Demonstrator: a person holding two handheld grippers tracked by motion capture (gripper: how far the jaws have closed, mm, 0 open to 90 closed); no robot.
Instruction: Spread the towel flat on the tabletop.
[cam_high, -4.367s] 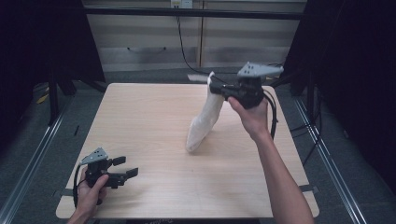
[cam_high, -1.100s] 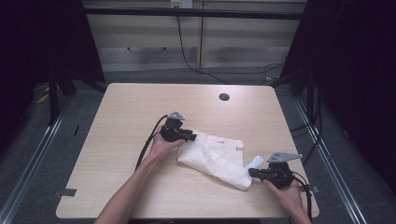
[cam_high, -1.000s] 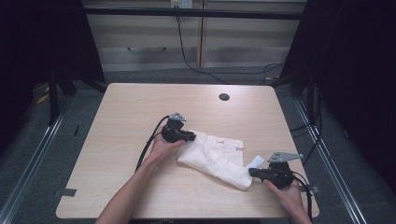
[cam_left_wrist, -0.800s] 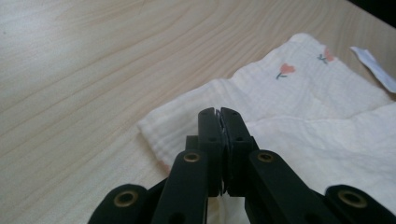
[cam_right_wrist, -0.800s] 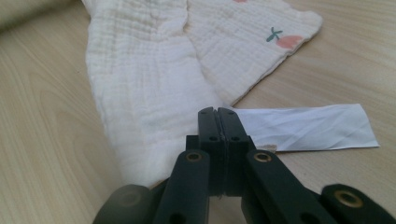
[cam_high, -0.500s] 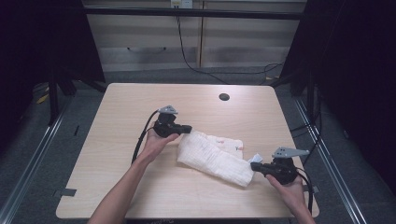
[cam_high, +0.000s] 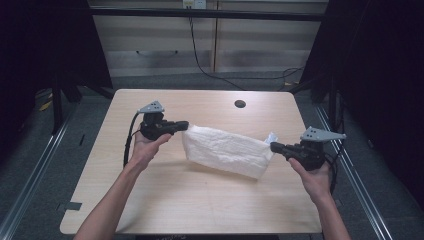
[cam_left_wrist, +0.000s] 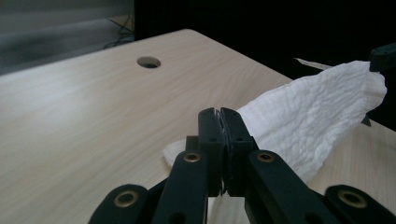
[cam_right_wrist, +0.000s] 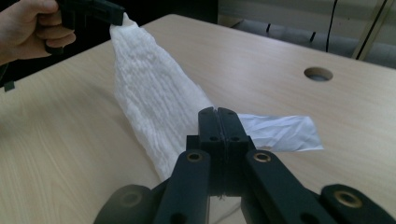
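white cloth (cam_high: 227, 150) now lifted, stretched between grippers

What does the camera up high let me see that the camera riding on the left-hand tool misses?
The high view alone shows the person's two forearms, the left tool and right tool from outside, each pinching one end of the white cloth, and the cabinets behind the table. The left gripper view alone shows close up how that tool's black jaws stand pressed together on the cloth's edge. Both share the cloth stretched between the tools, the wooden table and its round hole.
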